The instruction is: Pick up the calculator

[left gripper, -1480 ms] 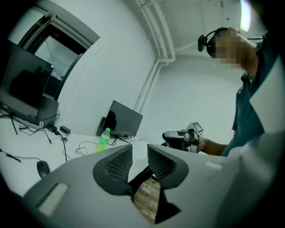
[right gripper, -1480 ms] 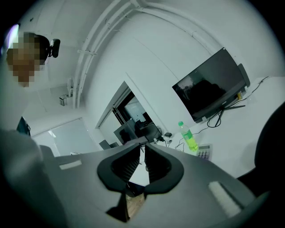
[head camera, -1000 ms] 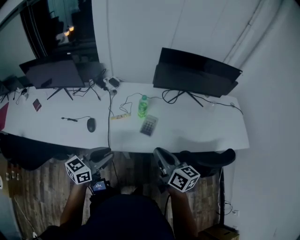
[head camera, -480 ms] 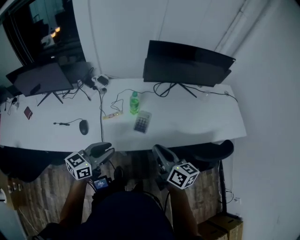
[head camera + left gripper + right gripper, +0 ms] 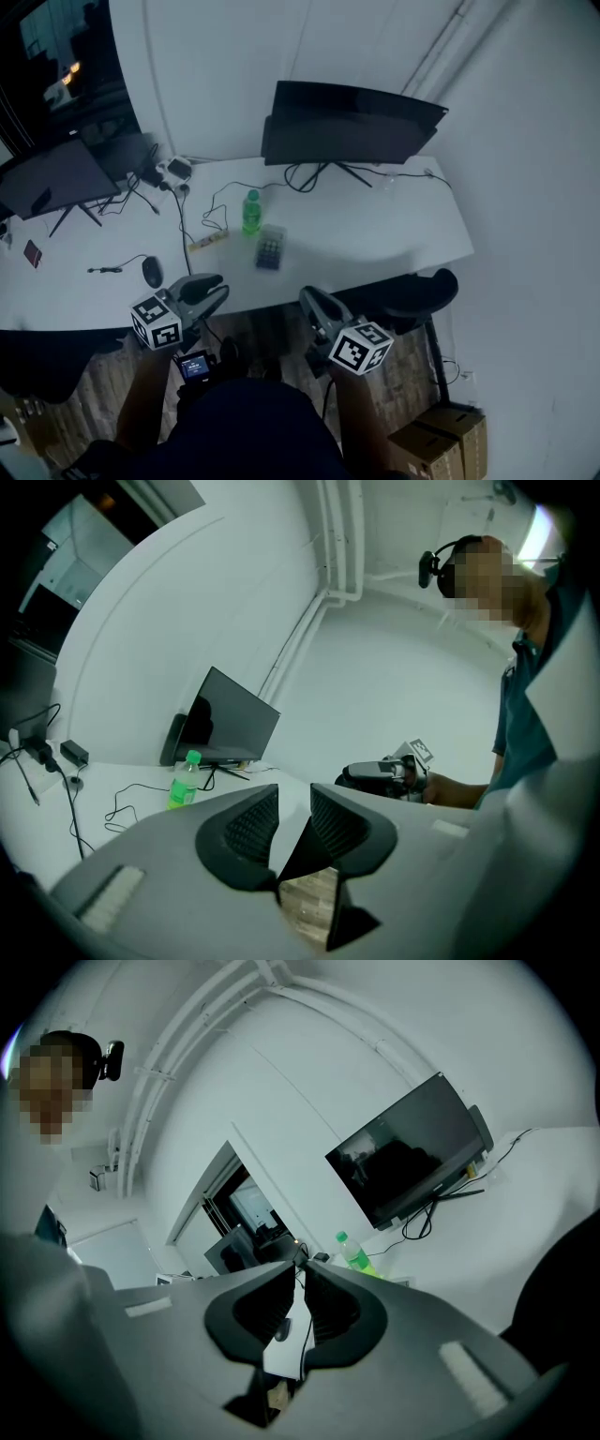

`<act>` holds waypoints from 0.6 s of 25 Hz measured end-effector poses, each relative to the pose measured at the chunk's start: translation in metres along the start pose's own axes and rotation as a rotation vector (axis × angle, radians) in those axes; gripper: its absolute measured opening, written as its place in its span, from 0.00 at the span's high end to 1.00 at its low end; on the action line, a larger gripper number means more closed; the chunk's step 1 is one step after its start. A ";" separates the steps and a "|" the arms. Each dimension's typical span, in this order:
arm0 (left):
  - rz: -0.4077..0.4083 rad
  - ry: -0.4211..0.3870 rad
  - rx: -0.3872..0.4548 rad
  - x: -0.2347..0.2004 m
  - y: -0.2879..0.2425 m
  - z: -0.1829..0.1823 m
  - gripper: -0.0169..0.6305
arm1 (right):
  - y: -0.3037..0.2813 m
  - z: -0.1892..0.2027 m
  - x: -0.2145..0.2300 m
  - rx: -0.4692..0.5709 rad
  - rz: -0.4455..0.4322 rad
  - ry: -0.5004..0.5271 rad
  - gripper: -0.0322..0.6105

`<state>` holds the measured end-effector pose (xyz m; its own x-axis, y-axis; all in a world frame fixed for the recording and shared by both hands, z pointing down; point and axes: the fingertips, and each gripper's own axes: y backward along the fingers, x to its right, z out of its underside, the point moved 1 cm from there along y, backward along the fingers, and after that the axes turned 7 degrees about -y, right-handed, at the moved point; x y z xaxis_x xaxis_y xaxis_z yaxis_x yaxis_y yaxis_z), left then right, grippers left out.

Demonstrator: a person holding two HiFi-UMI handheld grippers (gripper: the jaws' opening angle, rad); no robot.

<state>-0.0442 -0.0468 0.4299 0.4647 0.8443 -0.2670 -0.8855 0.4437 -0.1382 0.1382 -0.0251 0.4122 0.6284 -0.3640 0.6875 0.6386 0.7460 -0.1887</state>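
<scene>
The left claw has its jaws a narrow crack apart, tips not quite meeting, and nothing sits in the gap. The right claw is closed tip to tip and is also empty. Both are held side by side in front of the person, short of the near edge of the white table and over the wooden floor, pointing roughly level toward the desk. The calculator lies flat on the table ahead of both claws, between the lines they point along and a little nearer the right claw's side, well apart from either. Just beyond it, farther from the claws, a green bottle stands upright beside a trailing black cable. Farther out past the right claw, a dark monitor stands at the table's back edge. Out to the left claw's outer side, a black mouse rests near the table's front edge.
</scene>
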 end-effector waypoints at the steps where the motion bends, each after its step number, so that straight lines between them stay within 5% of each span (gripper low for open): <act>1: 0.007 0.001 0.002 -0.005 0.000 0.000 0.82 | -0.003 0.000 0.000 0.000 0.007 0.001 0.92; 15: 0.087 0.033 0.003 -0.064 0.000 -0.001 0.82 | -0.054 0.000 0.003 0.027 0.104 -0.004 0.92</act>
<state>-0.0737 -0.1009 0.4459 0.3854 0.8693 -0.3095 -0.9225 0.3697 -0.1105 0.1051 -0.0666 0.4246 0.6891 -0.2813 0.6678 0.5576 0.7944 -0.2408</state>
